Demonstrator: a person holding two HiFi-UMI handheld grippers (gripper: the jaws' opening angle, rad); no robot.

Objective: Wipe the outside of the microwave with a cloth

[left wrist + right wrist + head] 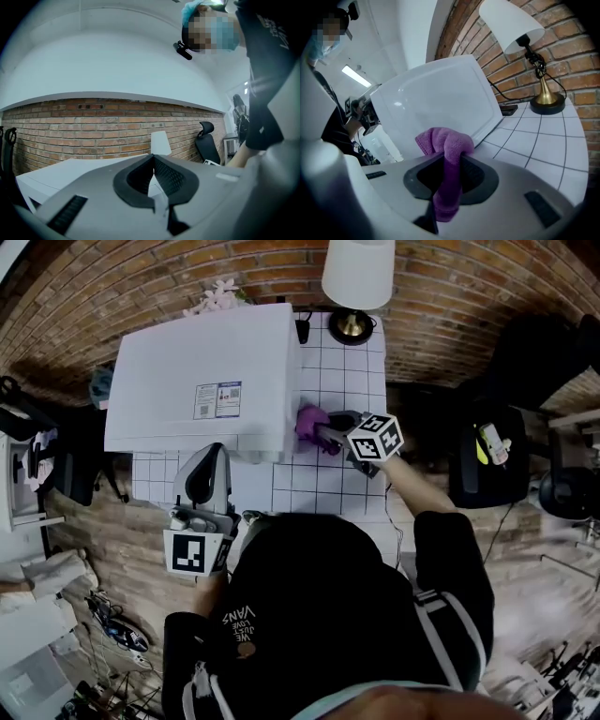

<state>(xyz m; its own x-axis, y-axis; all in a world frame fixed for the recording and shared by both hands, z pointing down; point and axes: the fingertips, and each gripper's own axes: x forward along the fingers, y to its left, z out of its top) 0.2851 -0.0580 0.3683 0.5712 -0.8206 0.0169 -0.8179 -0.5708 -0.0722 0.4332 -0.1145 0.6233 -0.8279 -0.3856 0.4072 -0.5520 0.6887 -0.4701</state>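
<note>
The white microwave point(202, 390) stands on the white tiled table point(328, 484), its top toward the head camera and a label on it. My right gripper point(323, 432) is shut on a purple cloth point(310, 424), which presses against the microwave's right side near its front corner. In the right gripper view the purple cloth point(448, 159) bunches out of the jaws right against the microwave's side point(440, 108). My left gripper point(204, 479) sits at the table's front left, just in front of the microwave; its jaws are closed with nothing between them, seen in the left gripper view point(153, 176).
A lamp with a white shade point(358, 273) and brass base point(352, 326) stands at the table's back right, also the lamp point(520, 33) in the right gripper view. A black office chair point(487, 460) is to the right. A brick wall runs behind. Clutter lies on the floor at left.
</note>
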